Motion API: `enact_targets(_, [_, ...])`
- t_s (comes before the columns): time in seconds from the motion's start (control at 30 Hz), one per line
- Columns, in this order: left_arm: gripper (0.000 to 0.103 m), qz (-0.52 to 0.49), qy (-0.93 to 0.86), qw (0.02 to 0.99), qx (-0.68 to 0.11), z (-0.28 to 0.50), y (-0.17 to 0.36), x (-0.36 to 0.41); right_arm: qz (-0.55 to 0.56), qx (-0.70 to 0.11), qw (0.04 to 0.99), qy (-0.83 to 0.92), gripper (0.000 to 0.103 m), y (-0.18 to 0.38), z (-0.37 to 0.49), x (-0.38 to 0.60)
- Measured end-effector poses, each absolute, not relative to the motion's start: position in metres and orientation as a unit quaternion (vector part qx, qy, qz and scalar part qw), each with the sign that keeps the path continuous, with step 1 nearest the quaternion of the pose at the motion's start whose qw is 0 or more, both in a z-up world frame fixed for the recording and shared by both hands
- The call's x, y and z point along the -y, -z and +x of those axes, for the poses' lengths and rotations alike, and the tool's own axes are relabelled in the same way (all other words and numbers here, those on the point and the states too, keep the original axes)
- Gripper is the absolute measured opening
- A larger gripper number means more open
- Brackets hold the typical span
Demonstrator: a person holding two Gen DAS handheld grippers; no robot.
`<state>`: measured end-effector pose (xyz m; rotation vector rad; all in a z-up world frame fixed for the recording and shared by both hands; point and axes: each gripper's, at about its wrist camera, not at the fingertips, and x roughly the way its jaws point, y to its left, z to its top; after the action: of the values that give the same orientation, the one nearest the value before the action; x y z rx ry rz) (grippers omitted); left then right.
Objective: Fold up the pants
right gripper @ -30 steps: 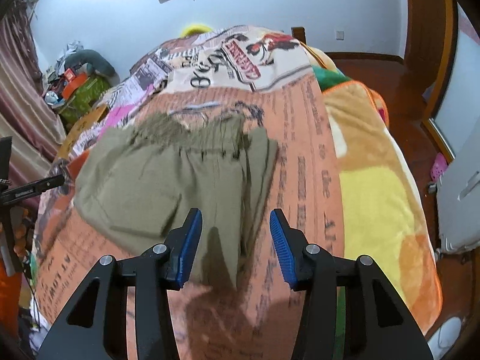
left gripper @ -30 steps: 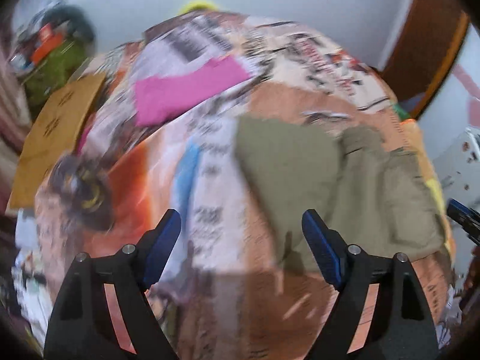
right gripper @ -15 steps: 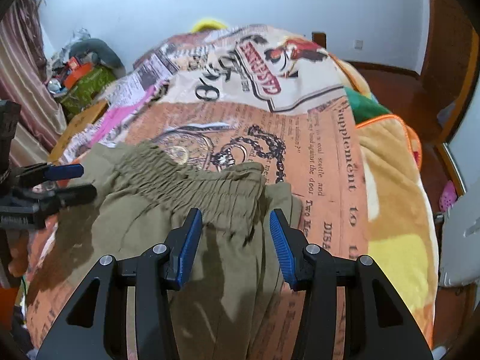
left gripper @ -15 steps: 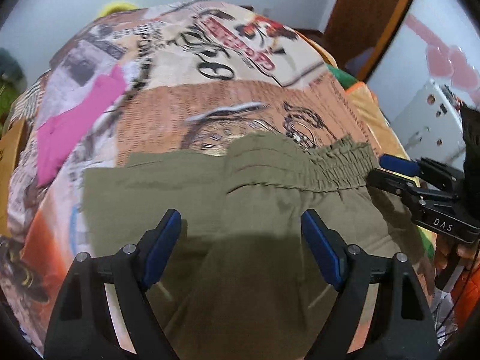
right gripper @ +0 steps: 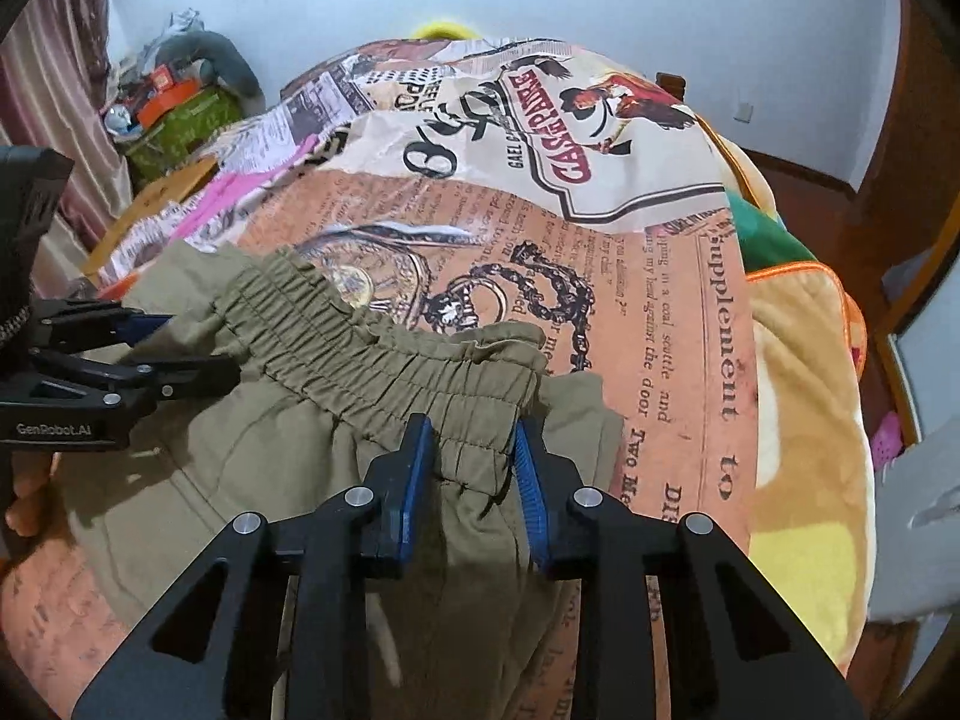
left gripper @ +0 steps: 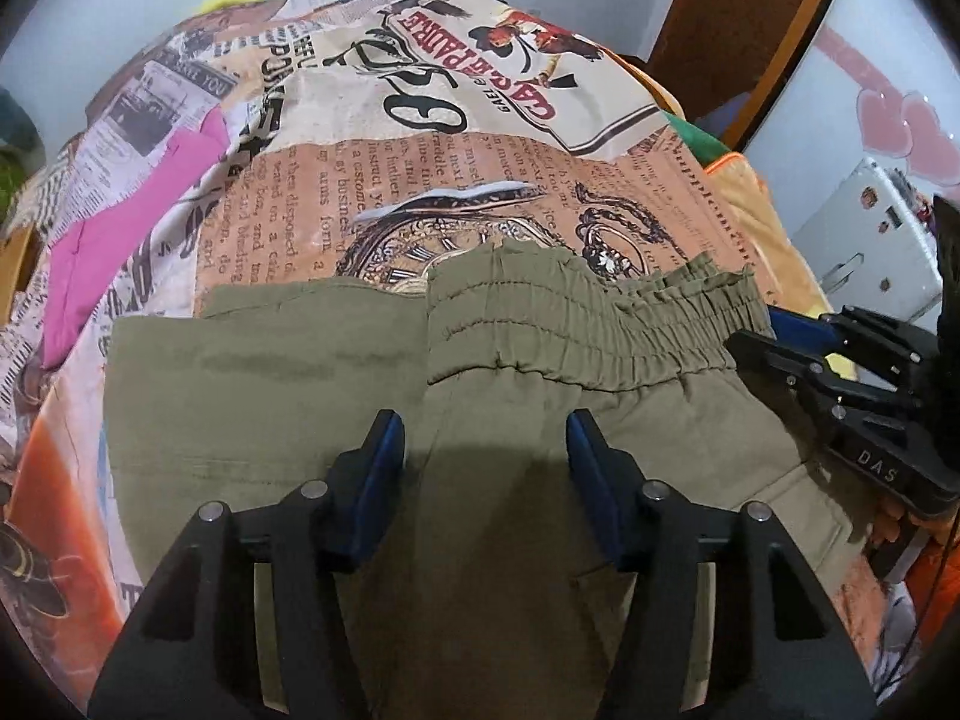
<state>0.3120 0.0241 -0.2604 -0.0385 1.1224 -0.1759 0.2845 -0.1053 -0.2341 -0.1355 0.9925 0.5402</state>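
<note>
Both grippers are down over the pants [left gripper: 498,372] now, where a second ago the left one was looking past them at bare bedspread and the right one hung back from the waistband. The left gripper [left gripper: 486,456] sits over the middle of the olive cloth just below the waistband [left gripper: 576,330], its jaws just narrowed but open, cloth under the gap and neither blue pad pressing on it as far as I can see. The right gripper [right gripper: 474,450] has drawn in tighter: its jaws have just been closing around the end of the gathered waistband, the elastic ruffle bunched between the pads [right gripper: 414,468], though there looks to be a sliver of slack, so I call that closing in, not yet clamped. The pants lie flat on the bed [left gripper: 660,180], waistband toward the far side, already doubled leg over leg by the look of it. My read: this is the pick-up for the next fold, both ends of the waist about to be pinched. Writing, plenty of it: the bedspread shows "GASPARINE" on a red banner, "Supplement to" down a newsprint column, and "LIKE YOU" on a clipping at the left. The left tool's body reads "GenRobot.AI", the right one "DAS". A pink cloth [left gripper: 120,252] lies off to the left, well apart.
</note>
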Motion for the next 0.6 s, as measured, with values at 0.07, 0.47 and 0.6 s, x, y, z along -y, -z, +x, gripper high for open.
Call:
enact_targets(0.07, [0.058, -0.017, 0.083, 0.843, -0.532, 0.312, 0.26, -0.024, -0.052, -0.476, 0.84, -0.255, 0.025, 0.233, 0.288, 0.107])
enact_targets(0.47, [0.058, -0.009, 0.04, 0.869, -0.492, 0.291, 0.208, -0.043, -0.063, -0.468, 0.849, -0.235, 0.04, 0.196, 0.27, 0.118])
enact_targets(0.6, [0.062, -0.03, 0.029, 0.874, -0.484, 0.283, 0.192, -0.067, -0.059, -0.445, 0.866, -0.221, 0.066, 0.178, 0.26, 0.126])
